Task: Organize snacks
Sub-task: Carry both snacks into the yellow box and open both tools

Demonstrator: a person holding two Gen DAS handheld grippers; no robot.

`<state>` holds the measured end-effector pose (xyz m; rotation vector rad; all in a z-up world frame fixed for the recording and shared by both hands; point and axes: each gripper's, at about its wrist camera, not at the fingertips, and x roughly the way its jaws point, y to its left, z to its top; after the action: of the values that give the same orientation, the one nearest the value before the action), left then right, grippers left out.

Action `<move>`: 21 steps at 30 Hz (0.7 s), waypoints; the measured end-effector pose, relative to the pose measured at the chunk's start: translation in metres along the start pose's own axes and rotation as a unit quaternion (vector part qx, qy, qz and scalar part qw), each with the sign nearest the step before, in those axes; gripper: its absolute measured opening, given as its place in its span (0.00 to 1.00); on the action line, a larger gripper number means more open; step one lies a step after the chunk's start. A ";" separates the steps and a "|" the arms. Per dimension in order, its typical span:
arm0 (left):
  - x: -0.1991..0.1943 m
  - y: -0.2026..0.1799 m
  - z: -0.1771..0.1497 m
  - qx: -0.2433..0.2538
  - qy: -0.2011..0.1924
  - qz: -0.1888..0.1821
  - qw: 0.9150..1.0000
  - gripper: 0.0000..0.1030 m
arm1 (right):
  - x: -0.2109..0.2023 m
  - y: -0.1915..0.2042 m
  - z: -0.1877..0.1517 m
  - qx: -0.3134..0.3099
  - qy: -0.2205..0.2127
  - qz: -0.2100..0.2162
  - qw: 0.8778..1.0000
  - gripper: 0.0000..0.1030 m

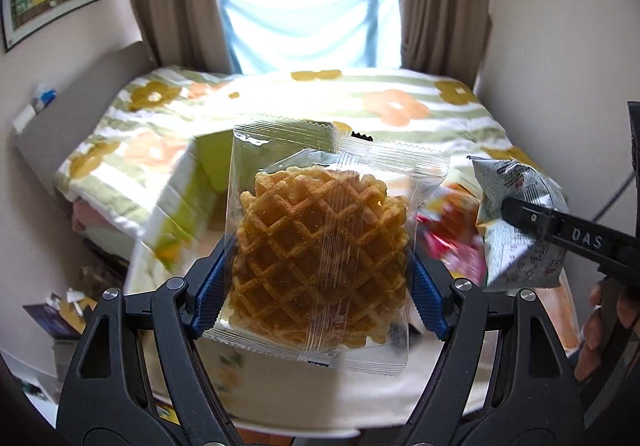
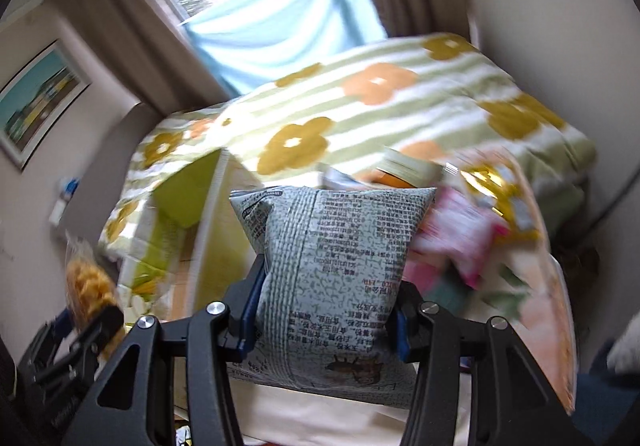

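My left gripper (image 1: 320, 286) is shut on a clear packet of lattice waffle crisps (image 1: 320, 246), held up above the table. My right gripper (image 2: 326, 320) is shut on a grey printed snack bag (image 2: 332, 266); that bag also shows at the right of the left wrist view (image 1: 516, 222), pinched by the right gripper's fingers (image 1: 560, 224). The waffle packet shows blurred at the left edge of the right wrist view (image 2: 86, 286). A green open box (image 1: 180, 202) stands behind and to the left, also in the right wrist view (image 2: 180, 230).
Several pink, red and gold snack packets (image 2: 472, 234) lie in a pile at the right, also in the left wrist view (image 1: 448, 230). A flowered blanket (image 1: 360, 102) covers the bed behind. Curtains and a window are at the back. Clutter lies on the floor at the left (image 1: 68, 310).
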<state>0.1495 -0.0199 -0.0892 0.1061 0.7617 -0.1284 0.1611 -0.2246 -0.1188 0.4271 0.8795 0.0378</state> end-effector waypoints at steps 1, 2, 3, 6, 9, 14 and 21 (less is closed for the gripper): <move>0.004 0.010 0.006 -0.002 0.001 0.002 1.000 0.74 | 0.004 0.011 0.005 -0.008 0.000 0.003 1.000 0.46; 0.008 0.020 0.013 -0.002 0.005 0.003 1.000 0.74 | 0.008 0.023 0.010 -0.015 0.000 0.008 1.000 0.46; 0.013 0.032 0.020 -0.002 0.011 0.006 1.000 0.74 | 0.012 0.038 0.013 -0.026 0.000 0.014 1.000 0.46; 0.031 0.064 0.035 -0.006 0.022 0.012 1.000 0.74 | 0.029 0.075 0.025 -0.061 -0.006 0.021 0.998 0.46; 0.056 0.093 0.045 -0.011 0.038 0.010 0.999 0.74 | 0.055 0.106 0.037 -0.074 -0.001 0.024 0.997 0.46; 0.103 0.130 0.053 -0.017 0.066 0.006 0.998 0.74 | 0.088 0.142 0.046 -0.084 0.006 0.018 0.996 0.46; 0.156 0.149 0.047 -0.023 0.112 -0.013 0.993 0.74 | 0.129 0.153 0.046 -0.075 0.040 0.006 0.996 0.46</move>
<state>0.3159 0.1090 -0.1564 0.0674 0.9899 -0.1252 0.3002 -0.0735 -0.1311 0.2927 0.9451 0.1319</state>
